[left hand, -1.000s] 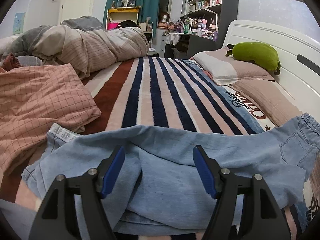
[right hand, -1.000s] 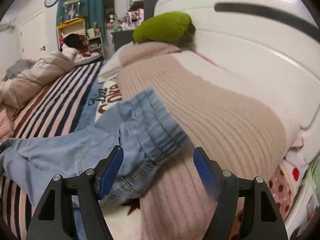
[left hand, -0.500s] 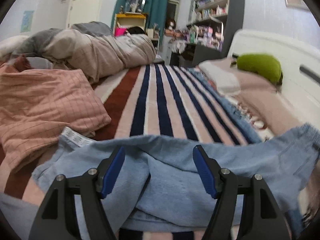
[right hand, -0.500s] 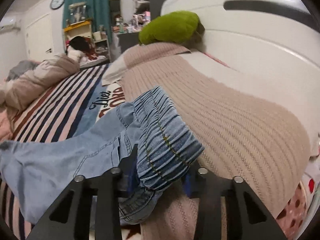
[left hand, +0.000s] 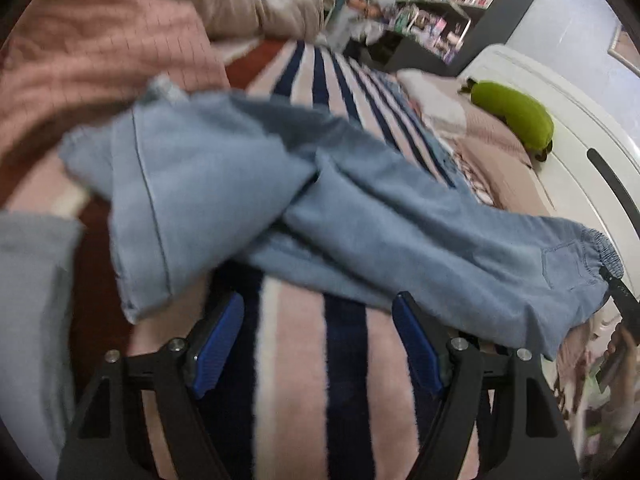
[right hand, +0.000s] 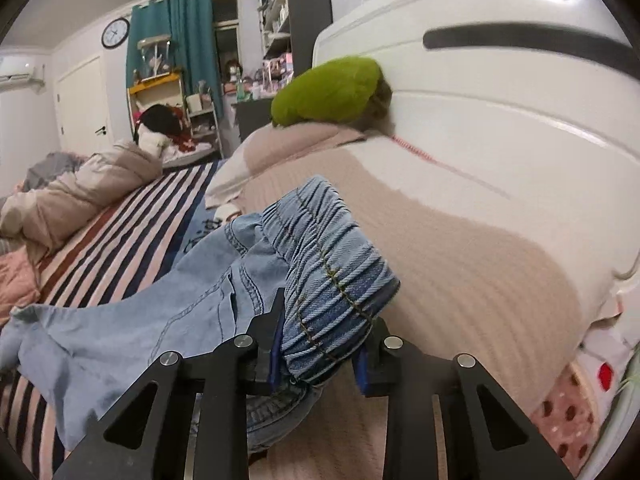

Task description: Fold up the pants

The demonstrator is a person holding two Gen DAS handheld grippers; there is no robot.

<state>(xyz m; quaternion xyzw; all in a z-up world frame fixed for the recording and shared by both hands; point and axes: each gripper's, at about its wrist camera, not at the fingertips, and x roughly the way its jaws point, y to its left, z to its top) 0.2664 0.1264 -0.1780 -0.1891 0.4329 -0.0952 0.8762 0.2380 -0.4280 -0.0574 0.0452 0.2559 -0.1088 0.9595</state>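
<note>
A: Where are the pants (left hand: 360, 208) lying, and in what state?

B: They are sprawling unfolded across the striped blanket (left hand: 304, 380), legs crossing and bunching near the pink quilt (left hand: 100, 52), waistband (right hand: 332, 280) reaching toward the pillow (right hand: 460, 260). No neat fold is showing yet.

A: What is the right gripper (right hand: 318, 354) doing?

B: It is pinching the elastic waistband between its blue pads, jaws drawn in tight on the denim, just beside the pillow and below the green plush (right hand: 328, 90).

A: And the left gripper (left hand: 318, 344)?

B: It is hovering with jaws spread wide and nothing between them, over bare blanket just short of the pants' near edge. The view is blurring, so finer detail is not readable.

A: How far along is the folding?

B: It appears to be only beginning: one end is secured, the other end is not. Left to do, by this judgement: taking hold of the leg end, straightening the legs, then folding.
</note>
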